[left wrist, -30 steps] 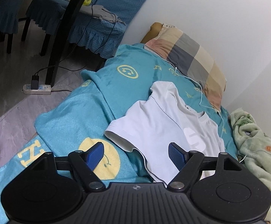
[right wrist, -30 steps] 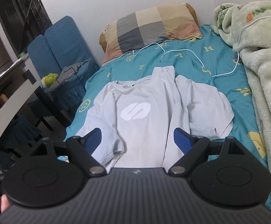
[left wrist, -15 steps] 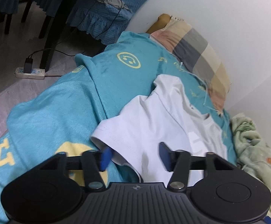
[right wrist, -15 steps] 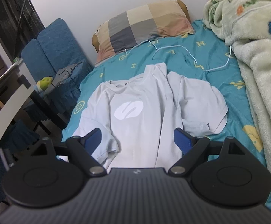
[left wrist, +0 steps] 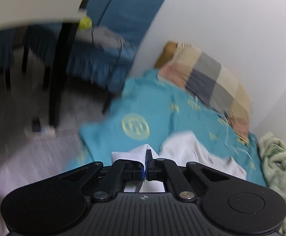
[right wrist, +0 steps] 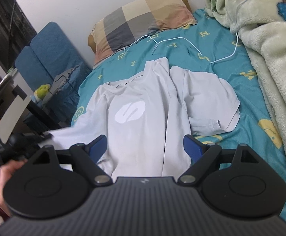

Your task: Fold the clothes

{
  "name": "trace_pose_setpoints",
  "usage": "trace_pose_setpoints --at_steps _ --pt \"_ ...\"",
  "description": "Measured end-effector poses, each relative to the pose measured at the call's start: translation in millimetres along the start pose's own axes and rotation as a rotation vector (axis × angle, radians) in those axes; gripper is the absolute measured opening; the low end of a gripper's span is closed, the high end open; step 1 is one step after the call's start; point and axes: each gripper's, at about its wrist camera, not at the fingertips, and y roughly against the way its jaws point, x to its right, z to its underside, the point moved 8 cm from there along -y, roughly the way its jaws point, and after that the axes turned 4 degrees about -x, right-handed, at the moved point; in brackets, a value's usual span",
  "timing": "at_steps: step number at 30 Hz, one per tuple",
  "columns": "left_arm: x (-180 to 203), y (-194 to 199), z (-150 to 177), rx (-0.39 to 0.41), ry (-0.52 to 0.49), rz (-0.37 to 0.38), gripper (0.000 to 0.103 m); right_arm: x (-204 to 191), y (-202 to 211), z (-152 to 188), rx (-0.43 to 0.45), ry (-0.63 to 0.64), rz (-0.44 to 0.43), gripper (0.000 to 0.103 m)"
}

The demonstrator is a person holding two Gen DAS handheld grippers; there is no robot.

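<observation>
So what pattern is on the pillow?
The pillow has large checks in beige, grey and pink, clearest in the right wrist view.

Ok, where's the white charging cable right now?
In the right wrist view the white cable loops across the teal bedsheet, beyond the white T-shirt, running from under the checked pillow towards the green blanket.

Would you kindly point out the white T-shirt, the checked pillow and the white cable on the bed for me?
white T-shirt (right wrist: 143, 135): right wrist view, on its chest below the logo.
checked pillow (right wrist: 141, 17): right wrist view, on its middle.
white cable (right wrist: 182, 38): right wrist view, on its arched run across the sheet.
</observation>
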Motion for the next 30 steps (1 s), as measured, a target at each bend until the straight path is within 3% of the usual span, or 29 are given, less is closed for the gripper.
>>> trace_pose_setpoints --at_steps 6,12,18,20,22,25,30 --pt "-6 -29 -75 0.06 -0.1 -0.156 0.001 10 -13 -3 -0.007 -0.041 0.026 0.086" --pt "-34 -97 -77 0.0 -0.162 -0.302 0.001 11 -37 -2 -0.04 -0.021 0.061 0.086" --pt "-66 -132 -48 -0.1 -0.116 -0.271 0.006 8 -56 4 -0.078 0.008 0.074 0.086" --pt "-72 -131 -38 -0.124 -0.119 -0.252 0.026 8 -61 5 -0.084 0.017 0.081 0.086" --pt "-73 -119 -28 -0.147 -0.115 -0.236 0.039 6 -65 4 -0.087 0.025 0.085 0.086" --pt "-68 -87 -8 -0.188 -0.1 -0.179 0.041 0 -69 4 -0.09 0.044 0.08 0.086" --pt "-44 -14 28 -0.196 -0.17 -0.091 0.049 -13 -58 7 -0.081 0.106 0.073 0.086"
